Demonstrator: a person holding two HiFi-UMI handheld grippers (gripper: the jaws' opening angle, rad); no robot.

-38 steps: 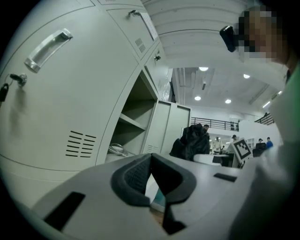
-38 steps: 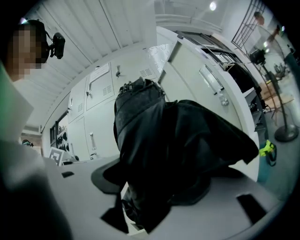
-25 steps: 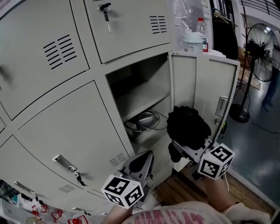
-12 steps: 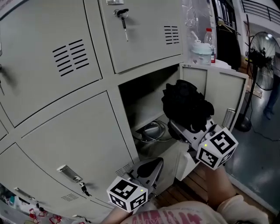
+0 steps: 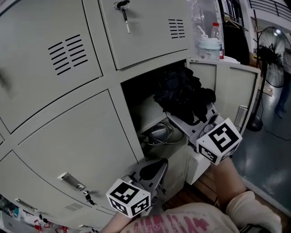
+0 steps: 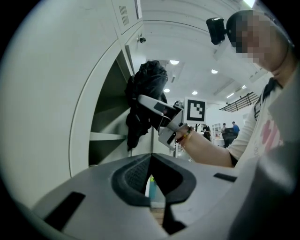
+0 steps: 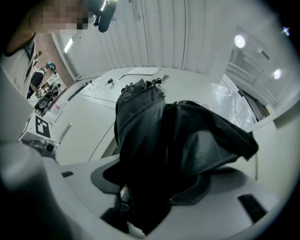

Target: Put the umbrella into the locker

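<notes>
Right gripper (image 5: 178, 122): its jaws stand wide and clamp a bundle of black fabric, the folded umbrella (image 5: 179, 93); in the right gripper view the cloth fills the gap between the pads and spills over both of them.
Umbrella: held up at the mouth of the open compartment (image 5: 141, 107) of the locker, level with the space above the inner shelf (image 6: 108, 136); the left gripper view shows it right at the front edge of the opening, touching nothing but the jaws.
Left gripper (image 5: 152, 170): low and in front of the closed lower doors, pads pressed tip to tip with nothing between them, well apart from the umbrella.
Compartment: dark inside, with a coil of cable (image 5: 159, 132) lying below the shelf.
Locker door (image 5: 232, 88): swung open to the right, just beyond the right gripper.
Door above: shut, with a key (image 5: 122, 8) in its lock.
Far right: bottles (image 5: 210, 41) above the open door, and a standing fan (image 5: 272, 45) on the floor.
</notes>
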